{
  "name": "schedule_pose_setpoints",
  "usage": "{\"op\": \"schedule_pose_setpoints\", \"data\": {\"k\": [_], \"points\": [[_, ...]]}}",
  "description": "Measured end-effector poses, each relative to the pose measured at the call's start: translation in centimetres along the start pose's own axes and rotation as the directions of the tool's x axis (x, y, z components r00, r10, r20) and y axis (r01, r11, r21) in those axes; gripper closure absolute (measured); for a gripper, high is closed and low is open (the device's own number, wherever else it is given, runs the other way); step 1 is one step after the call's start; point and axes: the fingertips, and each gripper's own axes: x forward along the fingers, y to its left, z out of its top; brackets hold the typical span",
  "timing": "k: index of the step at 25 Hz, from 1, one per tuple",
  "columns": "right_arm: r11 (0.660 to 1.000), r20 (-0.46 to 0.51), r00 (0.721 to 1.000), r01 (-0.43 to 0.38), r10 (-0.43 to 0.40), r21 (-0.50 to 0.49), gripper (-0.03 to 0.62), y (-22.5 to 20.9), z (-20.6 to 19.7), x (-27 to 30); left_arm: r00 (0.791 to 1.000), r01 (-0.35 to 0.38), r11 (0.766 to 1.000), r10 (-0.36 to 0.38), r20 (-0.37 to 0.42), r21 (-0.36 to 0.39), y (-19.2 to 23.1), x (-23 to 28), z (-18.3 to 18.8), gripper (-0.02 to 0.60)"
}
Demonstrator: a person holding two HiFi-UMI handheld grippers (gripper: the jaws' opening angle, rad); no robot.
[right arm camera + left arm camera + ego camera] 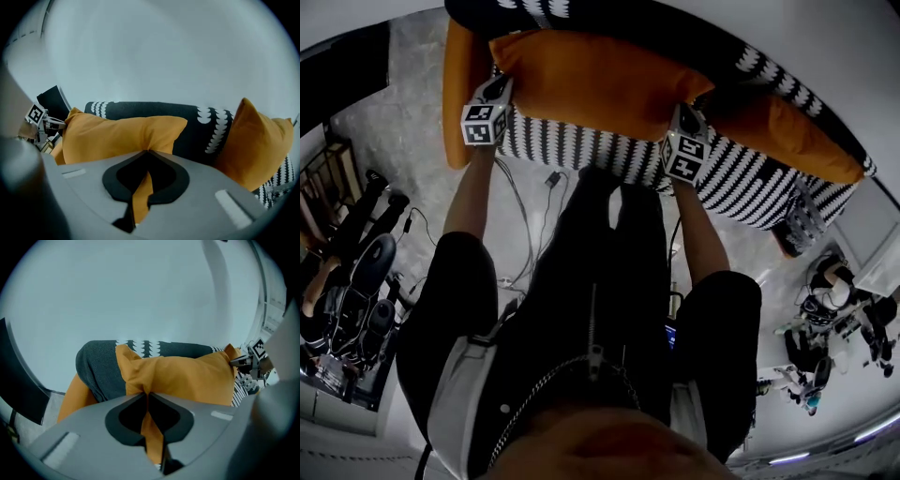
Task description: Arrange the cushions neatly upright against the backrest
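Both the left tongs (500, 90) and right tongs (683, 118) are clamped on opposite corners of one orange cushion (591, 80)

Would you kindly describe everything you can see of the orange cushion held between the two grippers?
The orange cushion is a plump, rectangular pillow in plain, matte, woven-looking fabric with pointed corners. It lies lengthwise across the black-and-white patterned sofa. The left gripper is shut on a pinch of fabric at its left end, and the right gripper is shut on its right end. The cloth puckers at both grips. Whether it rests on the seat cannot be told.
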Motion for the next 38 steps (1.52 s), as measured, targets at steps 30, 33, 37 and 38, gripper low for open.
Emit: {"op": "schedule_pose_setpoints", "data": {"k": [30,33,37,38], "points": [[0.999,0.127,0.992,0.019,-0.014,-0.038,0.473,1.9,4.3,-1.1,0.990,-0.080,0.997,0.080,0.118,-0.008,3.4,-1.8,3.0,0.439],[0.998,0.165,0.986,0.030,-0.021,-0.054,0.474,2.2,5.2,-4.0,0.983,-0.066,0.998,0.063,0.175,0.010,1.7,-4.2,4.4,0.460],[0.997,0.211,0.977,0.003,0.013,-0.075,0.540,2.9,5.2,-9.4,0.973,-0.012,0.999,0.004,0.231,0.034,-3.3,-7.6,5.3,0.500],[0.997,0.212,0.977,0.001,0.017,-0.082,0.560,2.9,4.9,-10.7,0.969,0.001,0.999,-0.012,0.248,0.043,-4.8,-8.6,5.6,0.513]]}}
